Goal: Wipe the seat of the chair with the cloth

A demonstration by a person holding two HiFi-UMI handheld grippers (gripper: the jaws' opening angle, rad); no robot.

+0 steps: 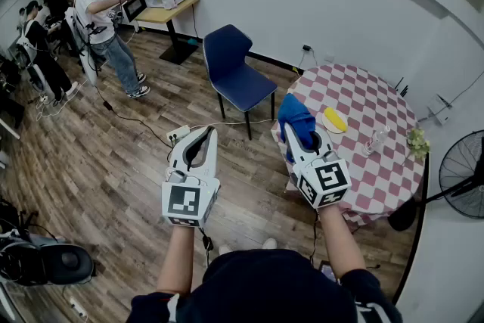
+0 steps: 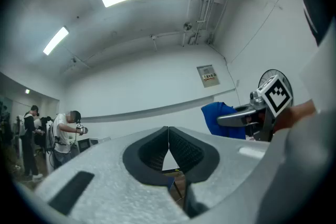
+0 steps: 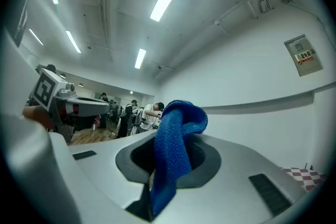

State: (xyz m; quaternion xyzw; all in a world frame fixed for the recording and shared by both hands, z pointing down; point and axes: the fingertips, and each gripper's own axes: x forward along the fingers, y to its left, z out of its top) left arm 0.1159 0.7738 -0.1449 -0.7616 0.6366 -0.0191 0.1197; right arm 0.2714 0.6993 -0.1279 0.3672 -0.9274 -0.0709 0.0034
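A dark blue chair (image 1: 236, 74) stands on the wooden floor ahead of me, its seat bare. My right gripper (image 1: 296, 134) is shut on a blue cloth (image 1: 295, 119), which bunches up over the jaws and hangs down between them (image 3: 176, 149). It hovers at the near edge of the checkered round table (image 1: 378, 163), right of the chair. My left gripper (image 1: 201, 138) is shut with nothing in it, its pads (image 2: 168, 147) meeting, held over the floor in front of the chair. The right gripper (image 2: 247, 118) and the cloth (image 2: 223, 119) also show in the left gripper view.
On the table lie a yellow object (image 1: 334, 119), a clear bottle (image 1: 376, 138) and a small plant (image 1: 417, 141). A power strip (image 1: 177, 135) and cables lie on the floor near the chair. A fan (image 1: 463, 176) stands at right. People stand at a desk (image 1: 168, 13), far left.
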